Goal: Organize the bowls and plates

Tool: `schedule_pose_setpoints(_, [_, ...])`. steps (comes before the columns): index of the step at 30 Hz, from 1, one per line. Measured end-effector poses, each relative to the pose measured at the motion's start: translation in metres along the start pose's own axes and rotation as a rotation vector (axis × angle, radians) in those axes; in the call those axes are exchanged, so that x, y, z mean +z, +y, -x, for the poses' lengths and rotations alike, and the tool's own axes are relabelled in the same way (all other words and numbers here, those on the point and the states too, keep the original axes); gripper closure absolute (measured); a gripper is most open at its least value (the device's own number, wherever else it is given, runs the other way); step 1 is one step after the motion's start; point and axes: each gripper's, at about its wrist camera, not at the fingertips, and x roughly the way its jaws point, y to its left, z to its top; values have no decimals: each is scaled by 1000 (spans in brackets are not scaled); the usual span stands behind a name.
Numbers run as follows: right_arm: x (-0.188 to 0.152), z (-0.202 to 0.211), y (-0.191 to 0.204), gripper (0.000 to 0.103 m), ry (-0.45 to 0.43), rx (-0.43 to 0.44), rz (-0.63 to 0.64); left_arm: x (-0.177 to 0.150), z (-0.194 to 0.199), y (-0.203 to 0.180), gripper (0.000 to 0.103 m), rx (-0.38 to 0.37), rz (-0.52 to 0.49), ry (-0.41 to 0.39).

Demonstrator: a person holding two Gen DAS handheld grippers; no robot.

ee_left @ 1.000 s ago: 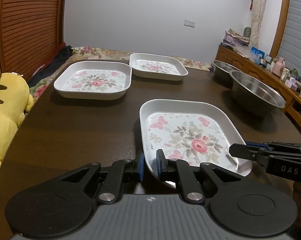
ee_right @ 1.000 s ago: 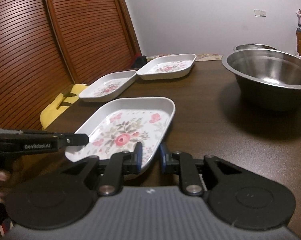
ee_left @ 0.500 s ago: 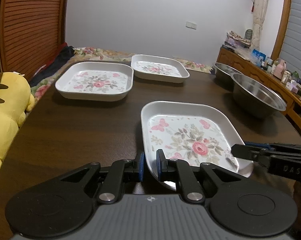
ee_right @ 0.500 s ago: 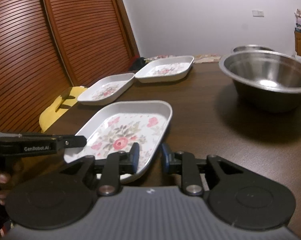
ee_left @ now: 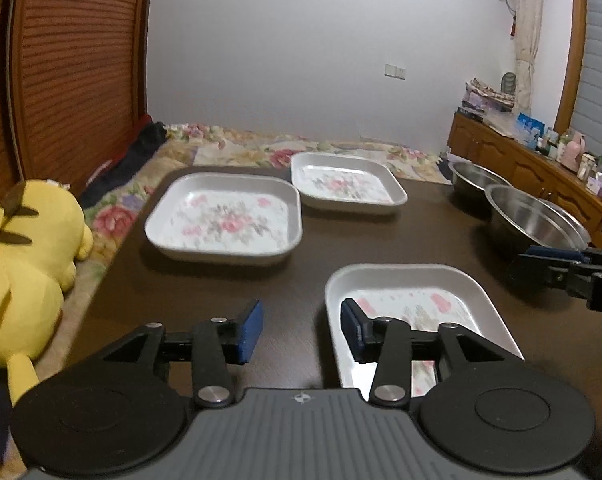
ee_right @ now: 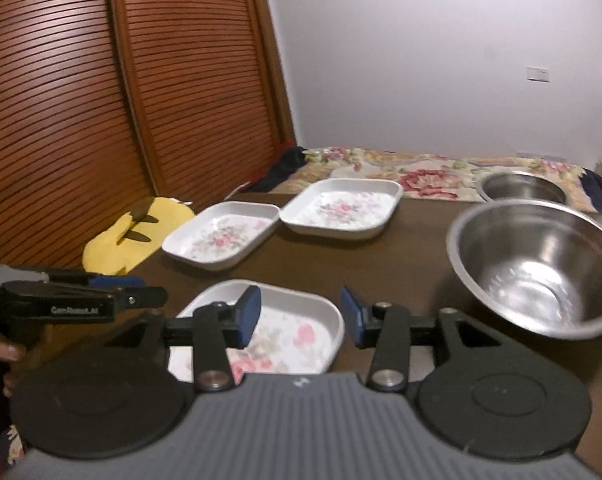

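A white floral plate point(ee_left: 405, 274) lies flat on the dark table near me. My left gripper point(ee_left: 301, 332) hangs open over its left rim, one finger above the plate and one off it. At the plate's point(ee_right: 297, 332) right rim my right gripper point(ee_right: 299, 316) is open the same way. Each gripper shows in the other's view: the right gripper point(ee_left: 519, 266) and the left gripper point(ee_right: 153, 290). Two more floral plates point(ee_left: 225, 220) point(ee_left: 347, 182) sit side by side at the far end. A large steel bowl point(ee_right: 537, 272) stands at the right, with a smaller bowl point(ee_right: 521, 188) behind it.
A yellow plush toy point(ee_left: 25, 256) lies off the table's left edge, by a floral bedspread point(ee_left: 261, 146). Slatted wooden doors point(ee_right: 101, 100) stand to the left. A cluttered wooden sideboard point(ee_left: 541, 160) runs along the right. A hand point(ee_right: 1, 354) holds the left gripper.
Both grippers have opened and let go of the near plate's rims, then drawn up and back a little. The plate rests on the table.
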Motion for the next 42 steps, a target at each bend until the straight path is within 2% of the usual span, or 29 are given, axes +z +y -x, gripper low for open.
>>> schedule_pose_setpoints(6, [23,-26,19,56,28,56,57,19,-10,16,52,39,-36,-8])
schedule_pose_setpoints(13, [50,-62,38,56,82,118,61,37,-28,43,51,45,-45,0])
schedule_pose_setpoints(22, [60,-115,56,56,185,110,92,55,-58,92,51,52,-37,9])
schedule_pose_setpoints(29, [63,-154,55,56,254,82,66,66,-82,118,51,25,-37,13])
schedule_pose_setpoints(40, [64,-179,56,57,310,70,63,65,-111,141,71,-20,5,39])
schedule_pose_setpoints(42, [63,-183,57,57,321,71,65,64,-113,142,71,-25,9,40])
